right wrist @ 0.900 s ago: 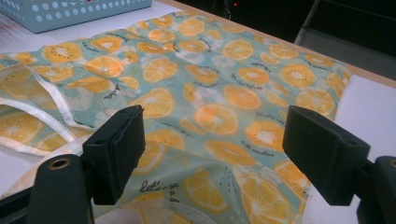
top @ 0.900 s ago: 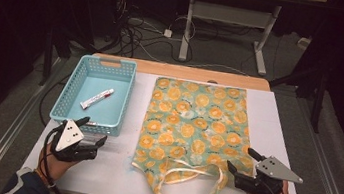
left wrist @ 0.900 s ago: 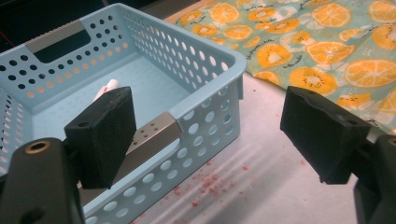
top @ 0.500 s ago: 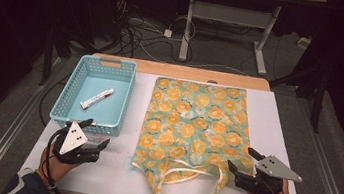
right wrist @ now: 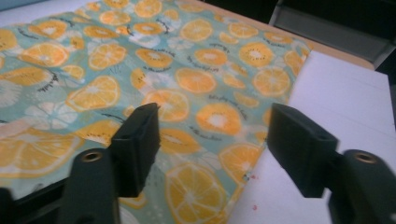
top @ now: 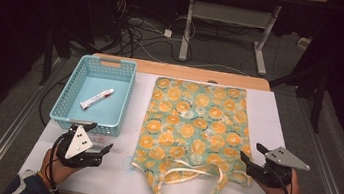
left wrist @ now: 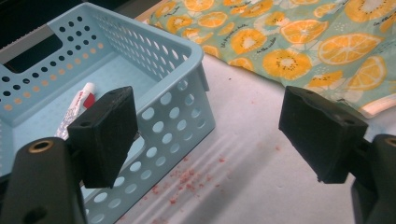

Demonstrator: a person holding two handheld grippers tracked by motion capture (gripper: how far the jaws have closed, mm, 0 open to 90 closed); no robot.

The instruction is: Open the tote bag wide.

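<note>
A light-blue perforated basket (top: 120, 101) sat at the table's left, a small white tube (top: 96, 98) lying inside it. Just in front, the left gripper (top: 102, 148) hovered with jaws spread wide and empty. A tote bag (top: 195, 125) printed with orange slices lay flat at centre, its cream handles (top: 190, 172) toward the person. The right gripper (top: 249, 156) gaped open over the bag's near right corner.

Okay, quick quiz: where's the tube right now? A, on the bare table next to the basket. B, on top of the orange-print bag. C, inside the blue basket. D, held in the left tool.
C: the tube lies on the floor of the basket, and both tools are open and empty.
</note>
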